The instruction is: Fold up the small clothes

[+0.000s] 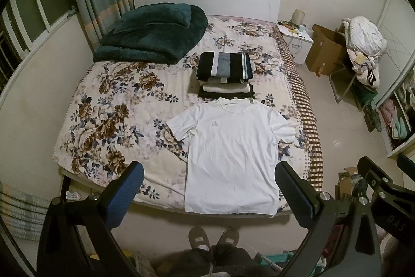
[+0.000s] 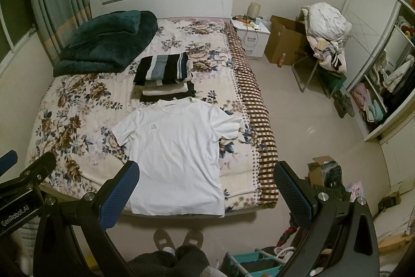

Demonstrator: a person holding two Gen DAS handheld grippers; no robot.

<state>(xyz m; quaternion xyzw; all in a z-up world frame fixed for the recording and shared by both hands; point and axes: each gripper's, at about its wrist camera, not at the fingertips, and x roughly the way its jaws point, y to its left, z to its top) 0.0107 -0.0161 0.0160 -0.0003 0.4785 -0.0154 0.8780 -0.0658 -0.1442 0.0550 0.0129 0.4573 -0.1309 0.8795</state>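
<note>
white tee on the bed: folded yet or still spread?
Spread. The white T-shirt lies flat, front up, both sleeves out, hem at the bed's foot edge; no folds.

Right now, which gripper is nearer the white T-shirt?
Left, slightly. The left gripper hangs open, centred over the T-shirt's hem; the right gripper hangs open toward its right edge. Neither touches it.

A plain white T-shirt is lying mid-frame on a brown-and-blue floral bedspread. Upper left, a dark teal blanket is sitting; blue gripper pads are showing below.
</note>
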